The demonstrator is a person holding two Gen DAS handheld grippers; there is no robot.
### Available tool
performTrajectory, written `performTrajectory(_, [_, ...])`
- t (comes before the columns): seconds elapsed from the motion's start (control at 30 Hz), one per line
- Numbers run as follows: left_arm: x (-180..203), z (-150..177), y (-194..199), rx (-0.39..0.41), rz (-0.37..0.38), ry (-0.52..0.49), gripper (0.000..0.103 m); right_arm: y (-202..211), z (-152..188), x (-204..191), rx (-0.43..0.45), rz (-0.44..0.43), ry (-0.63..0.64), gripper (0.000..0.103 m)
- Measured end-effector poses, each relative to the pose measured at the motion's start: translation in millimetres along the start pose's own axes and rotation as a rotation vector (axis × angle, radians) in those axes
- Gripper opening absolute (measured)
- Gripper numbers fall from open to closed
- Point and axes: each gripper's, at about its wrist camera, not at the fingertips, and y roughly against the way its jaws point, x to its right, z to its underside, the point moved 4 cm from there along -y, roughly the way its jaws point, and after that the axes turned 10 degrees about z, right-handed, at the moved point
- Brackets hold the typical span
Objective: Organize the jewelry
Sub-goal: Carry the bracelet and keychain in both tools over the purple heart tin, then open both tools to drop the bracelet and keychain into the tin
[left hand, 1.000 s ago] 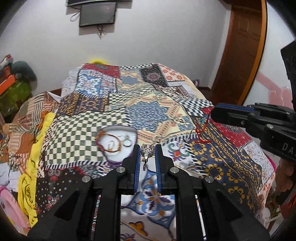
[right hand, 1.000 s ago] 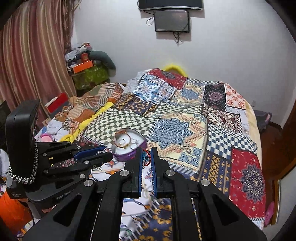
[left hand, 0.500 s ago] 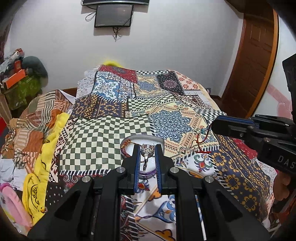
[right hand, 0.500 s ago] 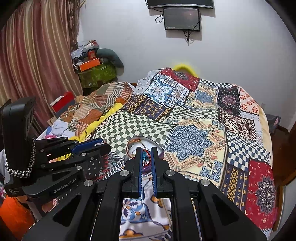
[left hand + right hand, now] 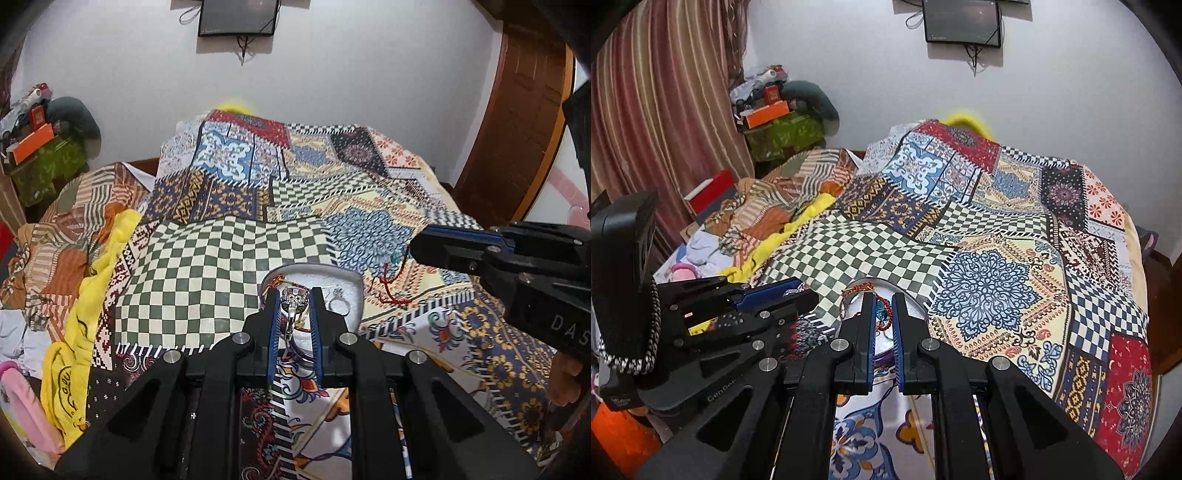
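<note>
I've got the left gripper [image 5: 295,301] clamped on a silver ring [image 5: 294,298] and the right gripper [image 5: 883,314] pinching a red bracelet [image 5: 884,318], both over the white dish [image 5: 351,291] at lower centre, so next I'd say lower and let go.

Right gripper [image 5: 883,314] clamping red bracelet [image 5: 884,317].

White wall [image 5: 351,74] with dark screen [image 5: 238,16], wooden door [image 5: 517,122], striped curtain [image 5: 665,110], patchwork-covered bed [image 5: 997,229].
</note>
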Motion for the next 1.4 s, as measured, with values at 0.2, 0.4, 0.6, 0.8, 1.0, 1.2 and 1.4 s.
performTrajectory(0.2, [-6.6, 4.9, -19.1, -0.045, 0.012, 0.013, 0.014, -17.6, -4.4, -0.2, -0.046, 0.015, 0.014, 0.007])
performTrajectory(0.4, [-3.9, 9.8, -32.8, -0.08, 0.041, 0.009, 0.014, -35.4, -8.5, -2.5, -0.092, 0.017, 0.031, 0.007])
performTrajectory(0.6, [0.2, 15.0, -44.3, -0.11, 0.06, -0.001, 0.014, -59.9, -7.3, -3.5, -0.168, -0.007, 0.024, 0.007])
performTrajectory(0.8, [0.8, 18.0, -48.7, -0.127, 0.048, -0.009, 0.014, -74.7, -3.8, -5.9, -0.228, -0.031, 0.01, 0.007])
performTrajectory(1.0, [-4.2, 16.5, -40.1, -0.114, 0.04, 0.006, 0.014, -77.7, 0.3, -3.5, -0.259, -0.032, -0.004, 0.007])
performTrajectory(1.2, [-9.2, 10.9, -26.2, -0.091, 0.025, 0.024, 0.017, -65.7, 3.5, 0.5, -0.252, -0.024, 0.006, 0.008])
performTrajectory(1.4, [-7.0, 4.5, -9.8, -0.063, 0.014, 0.031, 0.023, -39.7, 2.8, 2.7, -0.195, 0.0, 0.025, 0.015])
